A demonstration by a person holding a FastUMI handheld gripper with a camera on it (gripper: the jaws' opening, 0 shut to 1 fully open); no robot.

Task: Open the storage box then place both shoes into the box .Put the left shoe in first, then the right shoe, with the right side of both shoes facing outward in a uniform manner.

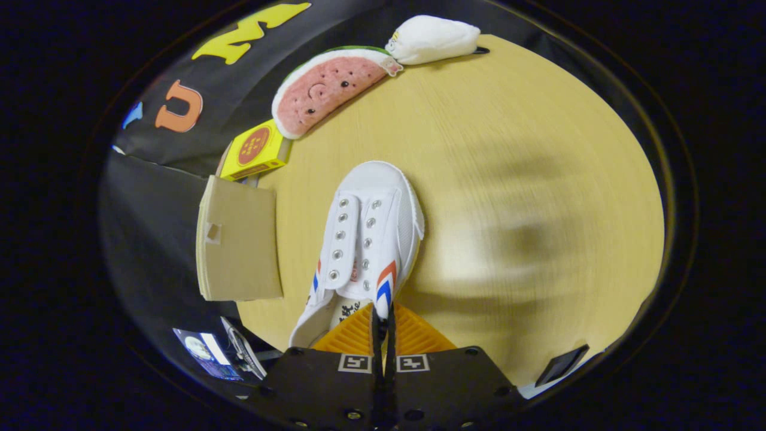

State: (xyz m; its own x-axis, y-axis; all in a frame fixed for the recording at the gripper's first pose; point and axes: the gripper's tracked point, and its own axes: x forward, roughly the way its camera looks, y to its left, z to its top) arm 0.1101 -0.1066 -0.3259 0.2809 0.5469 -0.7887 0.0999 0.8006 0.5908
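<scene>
The gripper (383, 326) has its fingers pressed together on the collar of the white shoe (365, 239), which sits at the centre of the frame over the wooden table (508, 149), toe pointing away. A cardboard flap (239, 245) lies just left of it. Toward the upper left sit a yellow box (256, 149), a watermelon plush (329, 87) and a white plush (434, 39).

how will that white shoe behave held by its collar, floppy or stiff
The white shoe looks like thin canvas with no laces, so its upper will probably flex. The tongs pinch only the heel-side collar, so the toe may sag or swing. It appears light for its size.
</scene>
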